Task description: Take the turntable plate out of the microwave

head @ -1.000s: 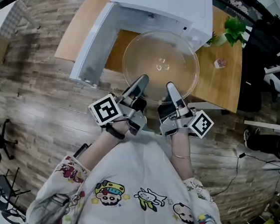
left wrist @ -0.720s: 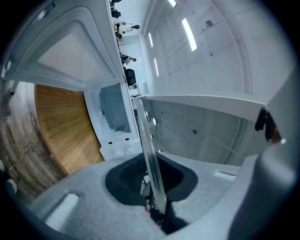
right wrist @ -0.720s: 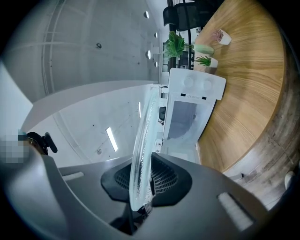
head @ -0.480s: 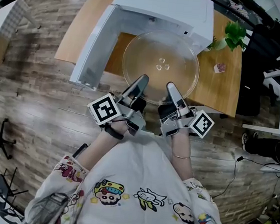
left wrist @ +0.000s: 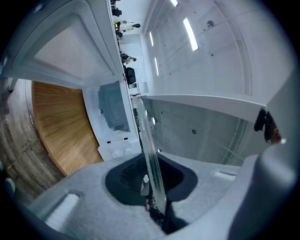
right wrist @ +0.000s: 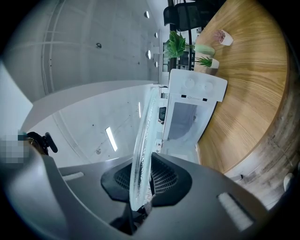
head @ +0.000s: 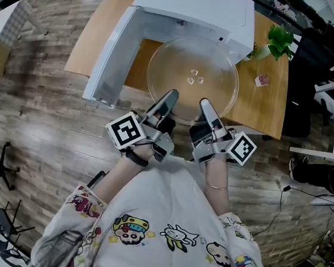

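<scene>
Wooden table [head: 260, 104], white microwave [head: 196, 7] (door [head: 109, 54] open), left gripper [head: 171, 94] and right gripper [head: 205, 103] both clamping glass turntable plate [head: 193, 73] at six o'clock.

Your head camera looks steeply down past your chest onto the bench [head: 260, 104] and microwave [head: 196, 10]. The cameras on your left hand-held gripper [head: 169, 97] and right hand-held gripper [head: 205, 105] sit close behind the jaws, facing the microwave; all three views share the turntable plate [head: 192, 79].

A wooden table [head: 263, 105] bearing a potted plant [head: 279, 35] stands on a grey-brown plank floor [head: 42, 122].
</scene>
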Demonstrator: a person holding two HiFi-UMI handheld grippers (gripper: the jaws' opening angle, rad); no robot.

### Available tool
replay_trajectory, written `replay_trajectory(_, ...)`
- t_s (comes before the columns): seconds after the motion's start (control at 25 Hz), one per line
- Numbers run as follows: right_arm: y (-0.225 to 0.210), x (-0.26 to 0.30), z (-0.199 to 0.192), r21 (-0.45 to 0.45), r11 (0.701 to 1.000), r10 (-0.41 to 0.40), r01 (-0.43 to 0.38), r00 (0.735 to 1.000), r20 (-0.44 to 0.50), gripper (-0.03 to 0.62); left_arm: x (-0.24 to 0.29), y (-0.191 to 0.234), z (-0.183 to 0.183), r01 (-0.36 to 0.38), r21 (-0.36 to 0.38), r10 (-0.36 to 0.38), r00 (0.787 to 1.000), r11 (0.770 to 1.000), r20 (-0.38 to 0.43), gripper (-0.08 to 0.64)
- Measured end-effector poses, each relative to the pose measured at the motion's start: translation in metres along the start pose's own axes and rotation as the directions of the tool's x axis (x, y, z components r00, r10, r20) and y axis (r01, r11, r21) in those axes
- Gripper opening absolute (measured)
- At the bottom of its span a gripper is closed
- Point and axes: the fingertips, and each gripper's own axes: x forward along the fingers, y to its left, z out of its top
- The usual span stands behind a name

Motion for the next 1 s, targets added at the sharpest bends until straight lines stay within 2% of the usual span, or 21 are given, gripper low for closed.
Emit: replay_trajectory(1.0, -0.0036, 0.0008, -0.0072, 0.027, 1.000, -0.007, 0.007, 1.000, -0.009, 0.046, -0.0063, 0.0020, 0.0023, -0.007, -0.013, 0.007, 1.000, 1.000, 0.011, 0.040)
